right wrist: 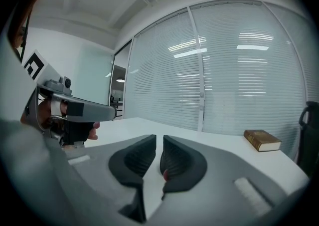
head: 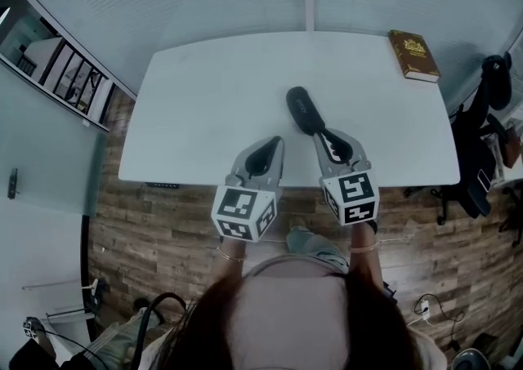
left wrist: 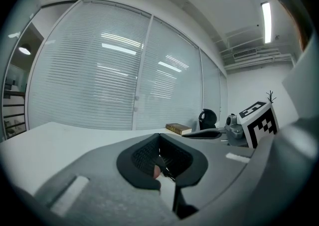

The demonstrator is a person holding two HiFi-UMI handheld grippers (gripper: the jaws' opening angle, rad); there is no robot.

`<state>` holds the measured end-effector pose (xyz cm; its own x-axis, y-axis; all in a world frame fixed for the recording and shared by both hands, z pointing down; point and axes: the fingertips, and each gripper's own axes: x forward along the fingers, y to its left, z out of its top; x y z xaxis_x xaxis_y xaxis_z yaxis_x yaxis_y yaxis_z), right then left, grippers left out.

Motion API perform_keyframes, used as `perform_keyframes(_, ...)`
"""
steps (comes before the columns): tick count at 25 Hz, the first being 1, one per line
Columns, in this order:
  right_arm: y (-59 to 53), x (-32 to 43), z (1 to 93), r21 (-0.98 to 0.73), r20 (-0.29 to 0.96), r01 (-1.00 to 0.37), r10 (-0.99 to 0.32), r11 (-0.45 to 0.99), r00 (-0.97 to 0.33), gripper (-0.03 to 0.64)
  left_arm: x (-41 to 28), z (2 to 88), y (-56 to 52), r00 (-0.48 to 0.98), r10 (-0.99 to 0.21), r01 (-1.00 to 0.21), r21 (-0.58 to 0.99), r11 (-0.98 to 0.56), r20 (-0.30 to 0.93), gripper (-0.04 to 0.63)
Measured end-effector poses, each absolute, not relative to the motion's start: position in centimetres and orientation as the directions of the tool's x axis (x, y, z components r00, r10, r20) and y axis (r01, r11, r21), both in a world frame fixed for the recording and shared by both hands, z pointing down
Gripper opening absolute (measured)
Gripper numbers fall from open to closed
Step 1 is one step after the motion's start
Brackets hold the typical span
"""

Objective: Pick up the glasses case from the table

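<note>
The black glasses case [head: 303, 108] lies slantwise on the white table [head: 204, 99], right of the middle. My right gripper [head: 322, 135] points at the case's near end, its tips just short of it or touching; I cannot tell which. Its jaws stand a narrow slit apart with nothing between them [right wrist: 159, 157]. My left gripper [head: 274, 144] hovers over the table's near edge, left of the case, with its pads [left wrist: 149, 157] together and empty. Neither gripper view shows the case. The right gripper's marker cube [left wrist: 258, 121] shows in the left gripper view.
A brown book [head: 413, 55] lies at the table's far right corner, also seen as the book [right wrist: 262, 139]. A black chair with bags [head: 490, 107] stands to the right of the table. A shelf [head: 69, 74] stands at the left. Blinds run behind the table.
</note>
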<state>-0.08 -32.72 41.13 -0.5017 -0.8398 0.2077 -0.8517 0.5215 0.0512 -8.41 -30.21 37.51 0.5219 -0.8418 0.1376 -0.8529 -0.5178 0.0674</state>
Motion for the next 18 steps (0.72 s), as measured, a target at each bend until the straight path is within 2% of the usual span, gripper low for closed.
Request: perform_keyframes(18,-38.6,-1.6,44.4,0.078,0.319,-0.808,-0.783,0.584,-0.534,0.151,-9.1,39.0,-35.7,0.501,-0.846,-0.866,0.093,-0.492,0.182,0.005)
